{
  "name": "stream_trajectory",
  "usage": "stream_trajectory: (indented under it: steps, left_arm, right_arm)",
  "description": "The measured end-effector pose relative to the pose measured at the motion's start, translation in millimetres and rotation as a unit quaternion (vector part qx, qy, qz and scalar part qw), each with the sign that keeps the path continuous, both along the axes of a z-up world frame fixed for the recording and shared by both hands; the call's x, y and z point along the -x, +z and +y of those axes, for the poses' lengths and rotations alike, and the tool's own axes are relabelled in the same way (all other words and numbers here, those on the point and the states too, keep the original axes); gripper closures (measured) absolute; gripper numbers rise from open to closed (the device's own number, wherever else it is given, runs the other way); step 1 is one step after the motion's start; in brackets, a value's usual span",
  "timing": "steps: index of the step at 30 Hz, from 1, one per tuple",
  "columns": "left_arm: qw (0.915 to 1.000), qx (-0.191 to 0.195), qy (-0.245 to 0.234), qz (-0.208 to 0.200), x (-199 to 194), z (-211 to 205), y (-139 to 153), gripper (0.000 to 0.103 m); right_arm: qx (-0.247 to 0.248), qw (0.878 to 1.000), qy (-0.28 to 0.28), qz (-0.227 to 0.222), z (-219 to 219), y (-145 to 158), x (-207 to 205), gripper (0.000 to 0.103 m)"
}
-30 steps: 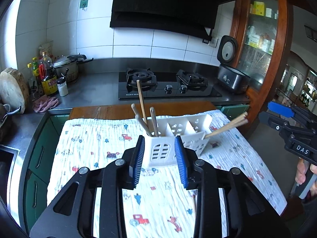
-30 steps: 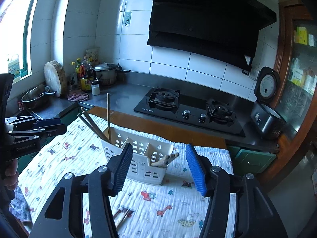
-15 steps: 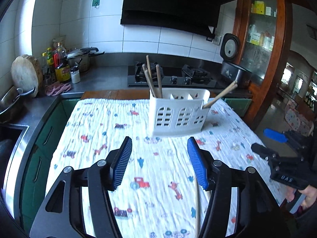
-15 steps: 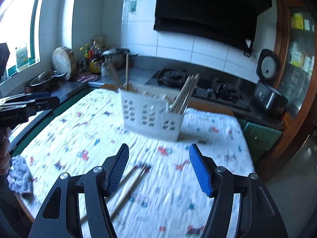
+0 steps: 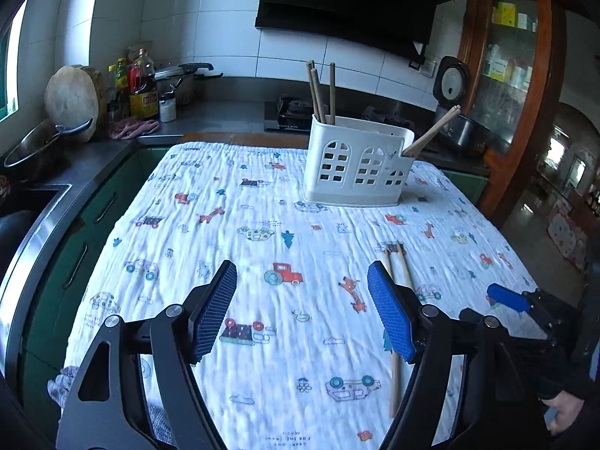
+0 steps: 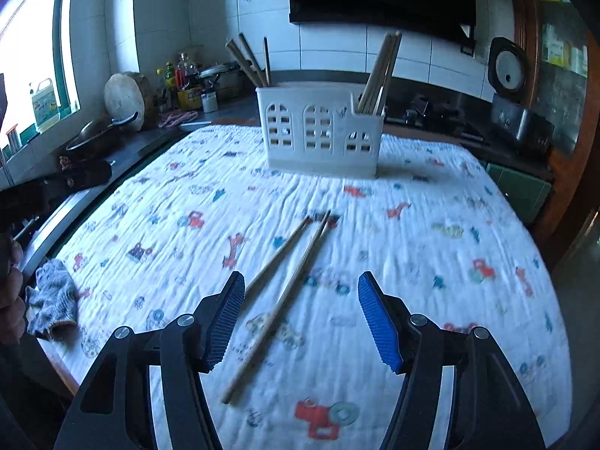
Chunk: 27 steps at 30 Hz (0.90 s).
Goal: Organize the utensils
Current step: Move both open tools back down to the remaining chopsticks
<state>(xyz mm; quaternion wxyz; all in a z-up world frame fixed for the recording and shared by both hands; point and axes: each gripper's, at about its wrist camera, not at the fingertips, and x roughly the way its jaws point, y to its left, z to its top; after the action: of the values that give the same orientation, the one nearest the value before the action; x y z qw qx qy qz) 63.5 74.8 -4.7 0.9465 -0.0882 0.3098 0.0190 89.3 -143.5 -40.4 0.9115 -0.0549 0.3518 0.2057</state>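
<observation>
Left claw point(image 5: 302, 307): jaws wide and opening at this moment, nothing between the blue pads, nothing touched. Right claw point(image 6: 300, 318): jaws wide apart and empty; the two loose chopsticks point(image 6: 285, 292) lie on the cloth beneath the gap, their near ends toward 7 o'clock, their far tips toward 1 o'clock, and neither pad touches them.

Change against the earlier frames: a second ago the left claw stood narrow and close up to the white utensil holder point(image 5: 358, 161); it now sits back from it and lower over the cloth. The right claw has also come down and away from the holder, and the loose chopsticks now fall inside its gap instead of below its left finger.

Pose: both claws point forward and downward over the desk point(image 5: 262, 337), which is covered by a white cloth printed with vehicles and animals. In the left view the right claw shows at 4 o'clock.

The holder stands upright at the far end of the desk, at 12 o'clock, with chopsticks in its left and right compartments.
</observation>
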Motion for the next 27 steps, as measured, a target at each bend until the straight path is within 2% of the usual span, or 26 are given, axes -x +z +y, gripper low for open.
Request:
stream_trajectory:
  steps: [5,13,21,27]
  left_arm:
    - [0.9999,0.000,0.010,0.004,8,9,-13,0.031]
    - [0.9998,0.016,0.006,0.010,14,19,-29,0.031]
    - [0.9995,0.028,-0.007,0.013,15,21,-38,0.031]
    - [0.9993,0.029,-0.012,0.022,14,19,-46,0.031]
  right_arm:
    - [-0.017,0.999,-0.019,0.028,8,-21,2,0.048]
    - [-0.035,0.996,-0.042,0.071,20,-42,-5,0.069]
    - [-0.032,0.994,-0.062,0.085,24,-49,-11,0.085]
    - [-0.019,0.993,-0.069,0.090,30,-56,-15,0.088]
